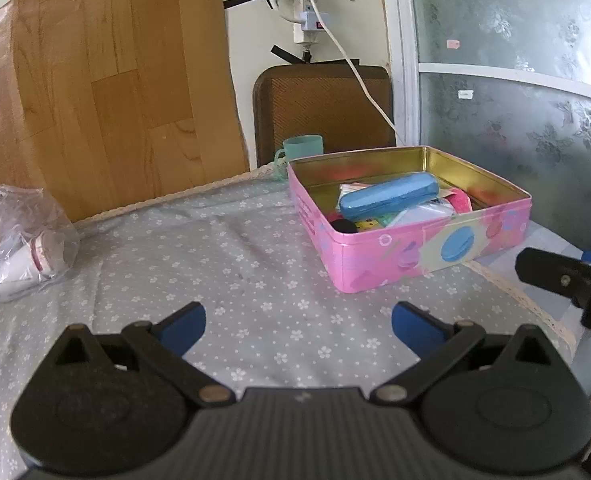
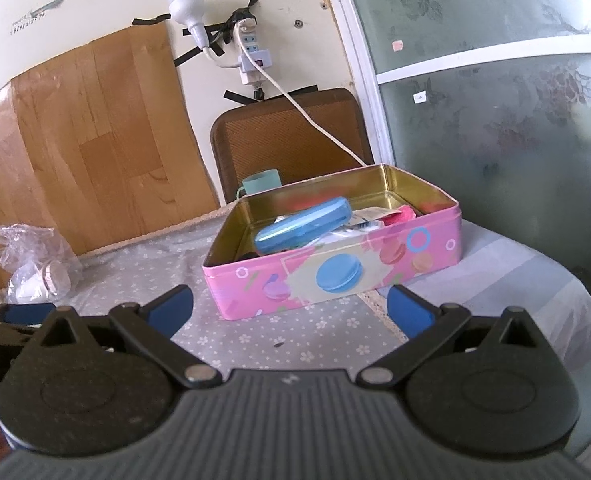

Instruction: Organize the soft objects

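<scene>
A pink tin box (image 1: 379, 260) (image 2: 295, 284) with a gold inside stands lidless on the flowered tablecloth. Inside lie a blue case (image 1: 389, 196) (image 2: 303, 226), a pink fluffy piece (image 1: 461, 202) (image 2: 401, 214), white packets and a small black item (image 1: 343, 226). My left gripper (image 1: 298, 322) is open above the cloth, short of the box's near left corner, holding nothing. My right gripper (image 2: 289, 306) is open too, just in front of the box's near wall, and empty. Part of the right gripper appears at the left wrist view's right edge.
A clear plastic bag (image 1: 19, 248) (image 2: 35, 268) with white cups lies at the table's left. A teal mug (image 1: 301, 150) (image 2: 261, 182) stands behind the box, before a brown chair back (image 1: 323, 108). A white cable (image 1: 359, 76) hangs from the wall socket. Frosted glass door on the right.
</scene>
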`<state>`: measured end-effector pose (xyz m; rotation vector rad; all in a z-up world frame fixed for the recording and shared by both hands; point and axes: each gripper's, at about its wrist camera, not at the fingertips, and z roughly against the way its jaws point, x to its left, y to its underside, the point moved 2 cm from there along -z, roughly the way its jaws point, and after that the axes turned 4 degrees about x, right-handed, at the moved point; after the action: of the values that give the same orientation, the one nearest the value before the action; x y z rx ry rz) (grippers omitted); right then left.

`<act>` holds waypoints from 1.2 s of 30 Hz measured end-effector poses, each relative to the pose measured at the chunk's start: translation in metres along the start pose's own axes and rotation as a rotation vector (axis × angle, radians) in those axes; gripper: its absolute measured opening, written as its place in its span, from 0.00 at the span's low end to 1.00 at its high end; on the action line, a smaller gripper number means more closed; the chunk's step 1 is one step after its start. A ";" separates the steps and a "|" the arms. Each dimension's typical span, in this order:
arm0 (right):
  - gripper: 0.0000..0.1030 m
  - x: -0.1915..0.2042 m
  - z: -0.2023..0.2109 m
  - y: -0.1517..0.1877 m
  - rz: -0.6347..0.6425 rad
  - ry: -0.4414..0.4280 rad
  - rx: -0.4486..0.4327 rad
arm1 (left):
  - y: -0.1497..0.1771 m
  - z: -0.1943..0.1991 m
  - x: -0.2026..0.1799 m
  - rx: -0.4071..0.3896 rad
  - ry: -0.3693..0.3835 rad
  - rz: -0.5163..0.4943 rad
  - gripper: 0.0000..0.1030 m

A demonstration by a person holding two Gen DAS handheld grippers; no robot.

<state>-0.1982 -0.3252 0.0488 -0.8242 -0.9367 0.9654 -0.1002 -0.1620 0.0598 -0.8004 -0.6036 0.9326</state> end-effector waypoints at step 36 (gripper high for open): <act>1.00 0.014 0.002 0.001 0.052 -0.006 0.003 | -0.009 0.010 0.020 0.021 -0.013 0.059 1.00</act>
<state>-0.1965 -0.3119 0.0525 -0.8473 -0.9231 1.0145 -0.0944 -0.1444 0.0747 -0.7970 -0.5833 0.9974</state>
